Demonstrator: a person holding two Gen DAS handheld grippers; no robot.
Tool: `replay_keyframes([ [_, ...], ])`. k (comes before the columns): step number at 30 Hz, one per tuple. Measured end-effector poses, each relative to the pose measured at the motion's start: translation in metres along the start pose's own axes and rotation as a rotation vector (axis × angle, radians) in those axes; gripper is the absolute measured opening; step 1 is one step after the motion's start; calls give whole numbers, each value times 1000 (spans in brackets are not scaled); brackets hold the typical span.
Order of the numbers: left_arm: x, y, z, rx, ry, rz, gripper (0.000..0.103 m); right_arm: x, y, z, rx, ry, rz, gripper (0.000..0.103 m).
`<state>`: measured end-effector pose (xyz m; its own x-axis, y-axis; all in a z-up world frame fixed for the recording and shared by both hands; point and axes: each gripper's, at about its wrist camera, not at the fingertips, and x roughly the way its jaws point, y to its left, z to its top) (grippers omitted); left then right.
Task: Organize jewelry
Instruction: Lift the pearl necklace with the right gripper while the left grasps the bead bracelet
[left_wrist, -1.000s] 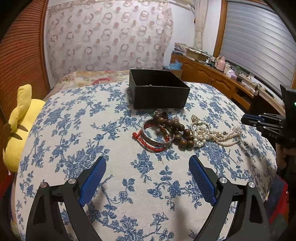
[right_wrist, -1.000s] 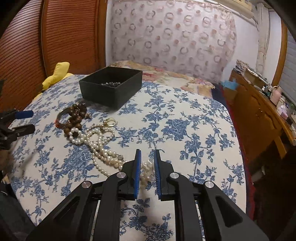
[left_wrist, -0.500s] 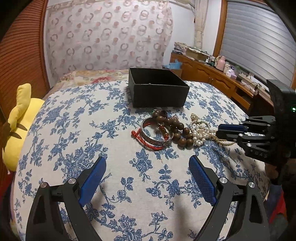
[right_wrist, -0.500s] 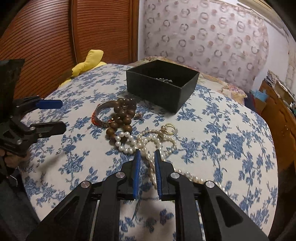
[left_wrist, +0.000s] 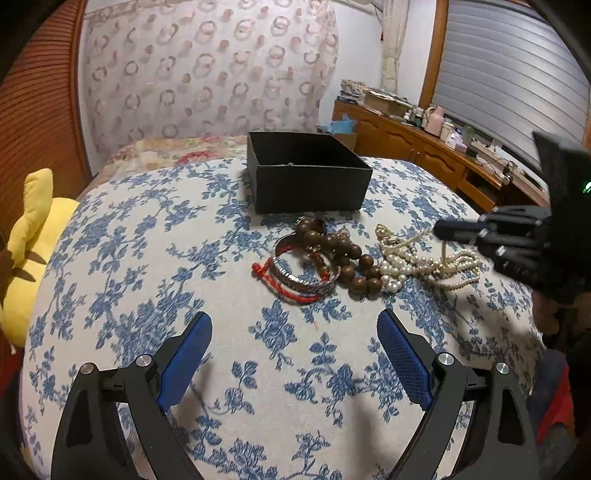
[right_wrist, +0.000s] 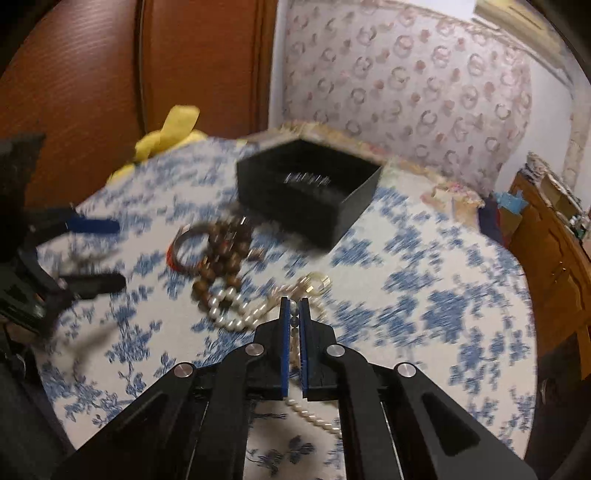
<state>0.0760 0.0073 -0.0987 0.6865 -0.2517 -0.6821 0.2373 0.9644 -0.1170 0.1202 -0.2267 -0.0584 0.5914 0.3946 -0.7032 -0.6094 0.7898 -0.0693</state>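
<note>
my left gripper (left_wrist: 294, 338) sits at the bottom of its frame, jaws wide and holding nothing, above the blue floral cloth (left_wrist: 147, 258). mid-frame lie the red cord bracelet (left_wrist: 284, 284), a metal bangle (left_wrist: 306, 273) and the brown wooden bead bracelet (left_wrist: 347, 254), touching one another. the pearl necklace (left_wrist: 424, 262) lies just right of them. the black box (left_wrist: 306, 173) stands open behind them. my right gripper (right_wrist: 294, 314) is pinched narrow on a pearl strand, which trails out below the fingers; this view is blurred. a yellow plush toy (left_wrist: 33, 236) is at left edge.
</note>
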Motion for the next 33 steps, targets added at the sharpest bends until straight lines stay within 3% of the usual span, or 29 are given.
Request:
replay_keyframes([
  [2,4,0,6,0,3,-21,87,-11,-4,6,8,-30,-5,5],
  [7,14,3,22,-11,20,-69,68,-38,-16,20,12,-99,-42,5],
  [18,31,-7,46,-1,26,-101,66,-88,-41,42,22,-209,-129,5],
  [24,57,0,62,-71,80,-146,50,-100,-48,46,23,-227,-156,5],
  [30,77,3,69,-93,123,-136,46,-106,-45,52,15,-246,-154,5],
  [33,81,3,72,-95,138,-133,28,-109,-42,56,5,-255,-151,5],
])
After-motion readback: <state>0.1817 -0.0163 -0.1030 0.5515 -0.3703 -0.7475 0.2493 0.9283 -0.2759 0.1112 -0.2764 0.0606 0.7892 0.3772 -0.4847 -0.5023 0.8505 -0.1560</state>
